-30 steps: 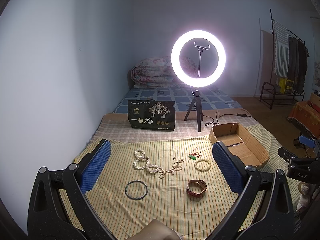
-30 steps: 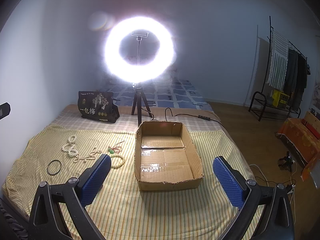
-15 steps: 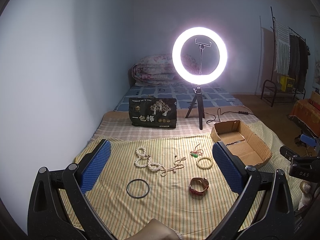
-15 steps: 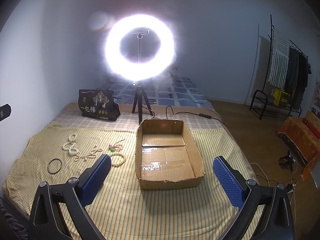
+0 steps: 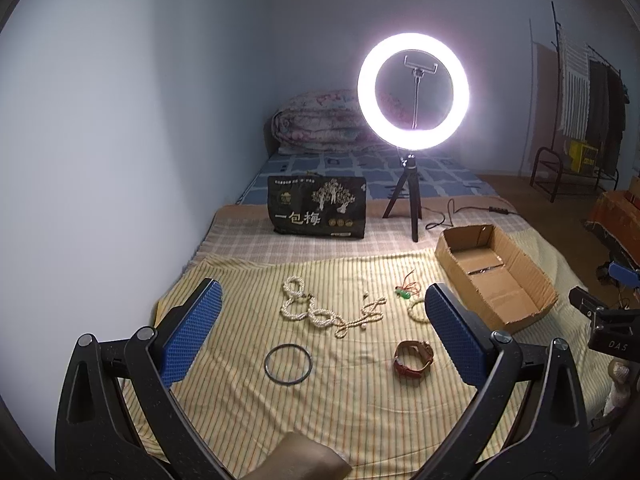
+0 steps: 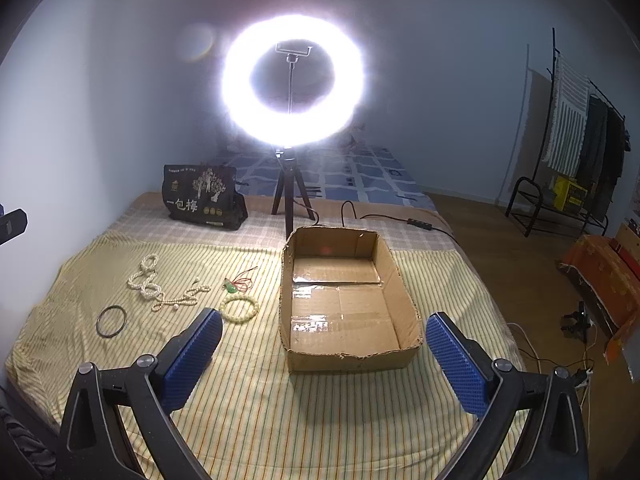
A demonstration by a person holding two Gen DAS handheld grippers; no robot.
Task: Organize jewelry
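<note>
Hiding behind left tongs (image 5: 322, 328): bead bracelet (image 5: 416, 309).

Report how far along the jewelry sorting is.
Done: nothing; the brown cardboard box is empty. In hand: nothing; the left tongs and right tongs are open. Left on the striped sheet: white bead necklace, dark metal bangle, brown leather watch, pale bead bracelet, green pendant on a red cord.

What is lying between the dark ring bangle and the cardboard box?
In the left wrist view, the brown leather watch lies between the dark ring bangle and the cardboard box.
</note>
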